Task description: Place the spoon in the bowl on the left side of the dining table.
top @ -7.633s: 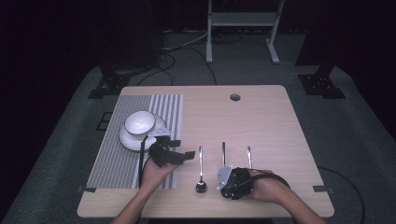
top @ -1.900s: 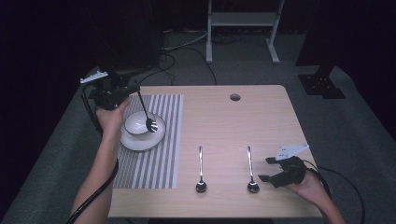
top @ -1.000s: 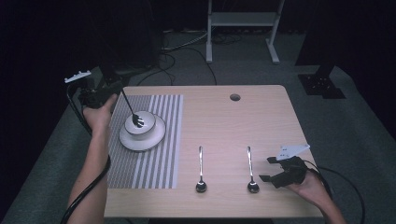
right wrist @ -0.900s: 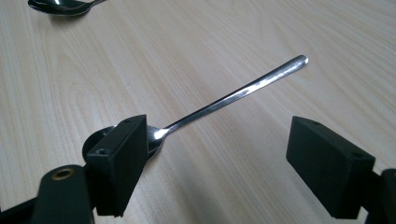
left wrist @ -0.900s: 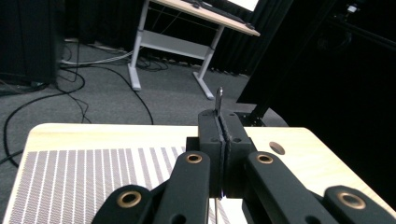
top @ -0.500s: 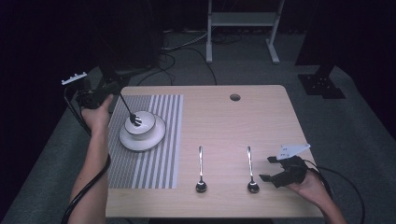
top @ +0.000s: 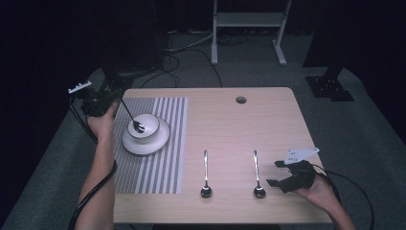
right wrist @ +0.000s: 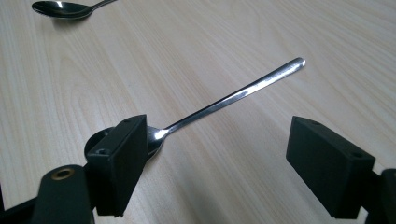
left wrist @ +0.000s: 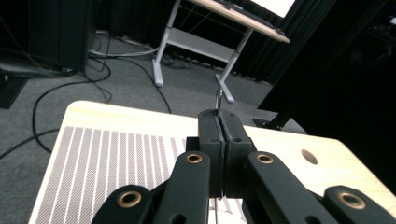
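Left gripper [top: 107,101], upper left of high view, jaws clamped on spoon [top: 130,116] handle; spoon's head inside bowl [top: 146,125] on plate [top: 160,142]. Right gripper [top: 276,173], lower right, jaws apart beside table spoon [top: 257,173].

A wooden table [top: 268,120] carries a striped mat [top: 158,143] and two spoons [top: 206,172].

table [top: 268,120]: light wood, round hole [top: 241,99] | placemat [top: 158,158]: striped | desk frame [top: 249,28]: white, behind
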Available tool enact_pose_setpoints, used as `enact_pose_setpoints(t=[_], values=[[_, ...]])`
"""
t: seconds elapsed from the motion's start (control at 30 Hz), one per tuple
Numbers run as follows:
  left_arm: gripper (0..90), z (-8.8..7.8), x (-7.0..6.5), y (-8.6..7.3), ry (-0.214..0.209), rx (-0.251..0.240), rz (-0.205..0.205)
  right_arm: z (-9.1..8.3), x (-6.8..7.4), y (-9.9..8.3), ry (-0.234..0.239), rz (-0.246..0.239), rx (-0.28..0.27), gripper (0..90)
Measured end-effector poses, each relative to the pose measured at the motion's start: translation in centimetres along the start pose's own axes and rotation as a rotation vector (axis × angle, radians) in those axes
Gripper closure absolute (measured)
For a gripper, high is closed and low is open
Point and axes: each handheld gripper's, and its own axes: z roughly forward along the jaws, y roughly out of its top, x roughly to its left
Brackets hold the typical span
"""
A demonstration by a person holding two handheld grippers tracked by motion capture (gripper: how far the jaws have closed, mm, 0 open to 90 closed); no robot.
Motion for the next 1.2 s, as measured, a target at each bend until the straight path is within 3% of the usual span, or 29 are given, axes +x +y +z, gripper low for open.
enact_pose_setpoints(t=[0.23,0.7,0.9,1.2], values=[[89.5,0.4,1.1,-1.7,0.007,0.018,-0.036,0.2,0.1,0.2,0.006,-0.008,0.004,19.7],[89.0,0.5,2.2,-3.6,0.008,0.041,-0.068,0.4,-0.2,0.1,0.013,-0.005,-0.003,19.6],[80.6,0.3,2.6,-4.0,0.044,0.075,-0.038,0.3,-0.3,0.1,0.009,-0.006,-0.005,19.6],[74.9,-0.2,3.8,-5.0,0.053,0.097,-0.048,0.4,0.0,0.3,0.007,-0.008,-0.001,19.6]])
